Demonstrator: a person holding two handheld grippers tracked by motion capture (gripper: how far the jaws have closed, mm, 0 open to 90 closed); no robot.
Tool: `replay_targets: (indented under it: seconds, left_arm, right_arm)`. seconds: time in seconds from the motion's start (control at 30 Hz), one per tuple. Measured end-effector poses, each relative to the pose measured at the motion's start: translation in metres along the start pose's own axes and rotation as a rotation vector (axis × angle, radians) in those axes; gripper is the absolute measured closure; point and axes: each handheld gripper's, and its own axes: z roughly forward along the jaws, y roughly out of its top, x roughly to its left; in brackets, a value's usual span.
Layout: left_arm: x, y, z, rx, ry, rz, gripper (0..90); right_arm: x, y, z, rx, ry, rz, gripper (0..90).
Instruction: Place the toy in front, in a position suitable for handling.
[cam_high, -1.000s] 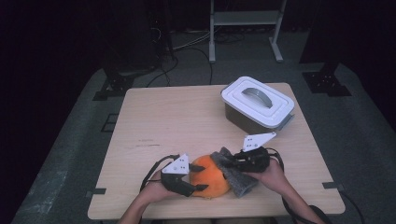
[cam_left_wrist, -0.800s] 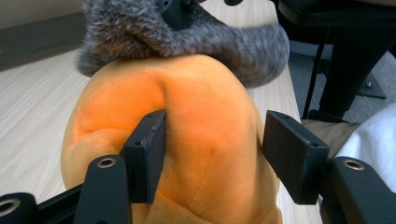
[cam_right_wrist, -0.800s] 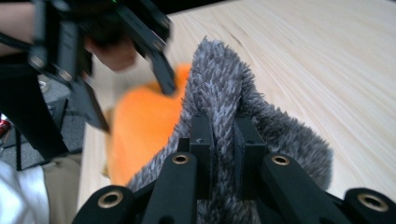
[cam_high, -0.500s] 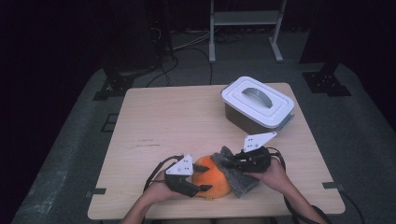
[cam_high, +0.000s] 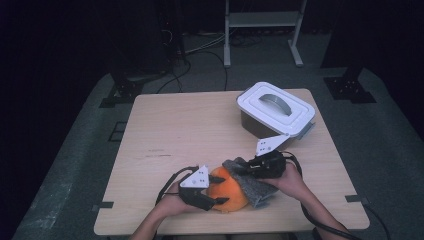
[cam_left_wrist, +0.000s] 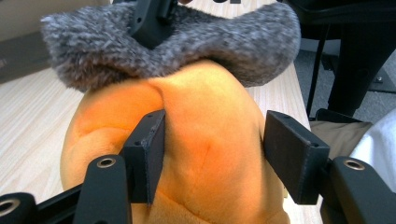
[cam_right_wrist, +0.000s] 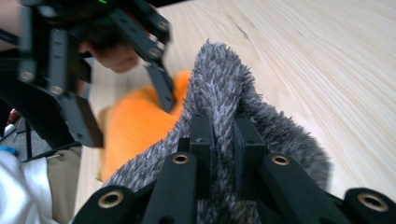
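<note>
An orange plush toy (cam_high: 233, 191) lies near the table's front edge, with a grey furry cloth (cam_high: 256, 188) draped over its right side. My left gripper (cam_high: 221, 190) grips the orange plush (cam_left_wrist: 210, 116) from the left, its pads (cam_left_wrist: 152, 154) pressed into the soft body. My right gripper (cam_high: 240, 167) comes in from the right and is shut on a fold of the grey cloth (cam_right_wrist: 224, 79). In the right gripper view my own jaws (cam_right_wrist: 223, 126) pinch the fur, and the left gripper (cam_right_wrist: 122, 86) shows beyond them on the orange plush (cam_right_wrist: 135, 126).
A grey box with a white handled lid (cam_high: 275, 109) stands at the back right of the wooden table (cam_high: 185, 130). Cables trail from both grippers toward the front edge. Dark floor, cables and a metal stand lie beyond the table.
</note>
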Motion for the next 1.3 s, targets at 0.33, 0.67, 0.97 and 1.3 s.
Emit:
replay_targets:
  seconds: [0.33,0.67,0.97,1.3]
  left_arm:
    - [0.0,0.004,0.002,-0.012,0.035,0.008,36.8]
    - [0.006,0.006,-0.016,-0.065,0.08,-0.015,35.6]
    - [0.002,0.008,-0.003,-0.035,0.058,0.008,41.6]
    - [-0.001,0.007,-0.002,-0.006,0.058,0.022,39.9]
  right_arm:
    - [0.011,0.012,0.008,0.007,0.023,-0.043,80.1]
    - [0.003,-0.007,-0.001,-0.027,0.017,0.017,80.3]
    - [0.009,0.015,-0.002,-0.012,-0.008,-0.039,80.3]
    - [-0.007,0.013,0.008,0.026,-0.042,-0.011,80.5]
